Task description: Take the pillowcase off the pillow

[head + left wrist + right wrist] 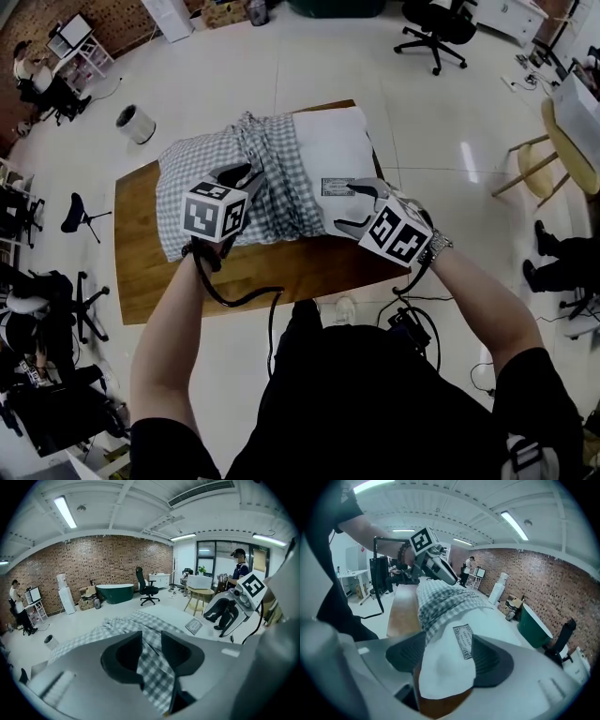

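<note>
A white pillow (330, 148) lies on the wooden table (159, 281), its right half bare. The grey checked pillowcase (202, 164) is bunched over its left half. My left gripper (242, 178) is at the bunched edge, and in the left gripper view a fold of the pillowcase (154, 667) is pinched between its narrow jaws (151, 639). My right gripper (347, 206) stands at the pillow's near right corner. Its jaws (447, 644) are wide apart around that white corner (445, 672), beside a small printed label (463, 641), without squeezing it.
The table's front edge runs just past both grippers, with brown top showing on the near left. A black cable (234, 298) hangs from the left gripper. Around the table are a white bin (137, 123), office chairs (436, 33), a wooden chair (539, 164) and seated people.
</note>
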`<state>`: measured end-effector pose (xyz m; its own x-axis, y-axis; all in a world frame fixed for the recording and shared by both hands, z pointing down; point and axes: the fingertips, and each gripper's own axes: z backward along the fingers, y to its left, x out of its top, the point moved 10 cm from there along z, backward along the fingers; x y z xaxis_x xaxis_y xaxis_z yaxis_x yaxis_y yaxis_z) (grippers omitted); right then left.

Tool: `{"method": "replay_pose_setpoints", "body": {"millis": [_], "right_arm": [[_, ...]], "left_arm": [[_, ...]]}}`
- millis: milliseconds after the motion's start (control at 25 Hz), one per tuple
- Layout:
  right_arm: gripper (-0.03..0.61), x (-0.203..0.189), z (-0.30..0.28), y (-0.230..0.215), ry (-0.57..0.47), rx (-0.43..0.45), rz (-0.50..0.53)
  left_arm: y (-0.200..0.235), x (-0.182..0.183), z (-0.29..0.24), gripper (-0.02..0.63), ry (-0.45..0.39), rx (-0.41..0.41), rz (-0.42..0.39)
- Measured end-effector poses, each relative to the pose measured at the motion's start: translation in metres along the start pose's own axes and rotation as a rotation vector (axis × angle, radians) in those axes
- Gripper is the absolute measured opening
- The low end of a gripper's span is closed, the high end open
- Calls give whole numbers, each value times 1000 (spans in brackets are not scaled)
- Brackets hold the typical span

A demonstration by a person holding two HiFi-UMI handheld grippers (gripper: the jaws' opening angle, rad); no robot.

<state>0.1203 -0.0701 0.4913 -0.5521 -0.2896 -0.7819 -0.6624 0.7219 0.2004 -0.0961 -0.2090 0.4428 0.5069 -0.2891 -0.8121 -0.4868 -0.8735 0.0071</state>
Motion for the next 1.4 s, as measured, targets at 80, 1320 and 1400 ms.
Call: {"method": "replay_pose_setpoints", "body": {"millis": [80, 1320, 1400], "right_arm": [[307, -4, -4, 14, 5, -16, 23], [200, -66, -91, 51, 325, -284, 585], [111, -63, -89, 46, 312, -319, 580]], "left_arm": [[-18, -22, 4, 148, -5, 9, 17], [-66, -166, -68, 141, 132, 347, 229], [-59, -166, -67, 96, 135, 355, 222]]}}
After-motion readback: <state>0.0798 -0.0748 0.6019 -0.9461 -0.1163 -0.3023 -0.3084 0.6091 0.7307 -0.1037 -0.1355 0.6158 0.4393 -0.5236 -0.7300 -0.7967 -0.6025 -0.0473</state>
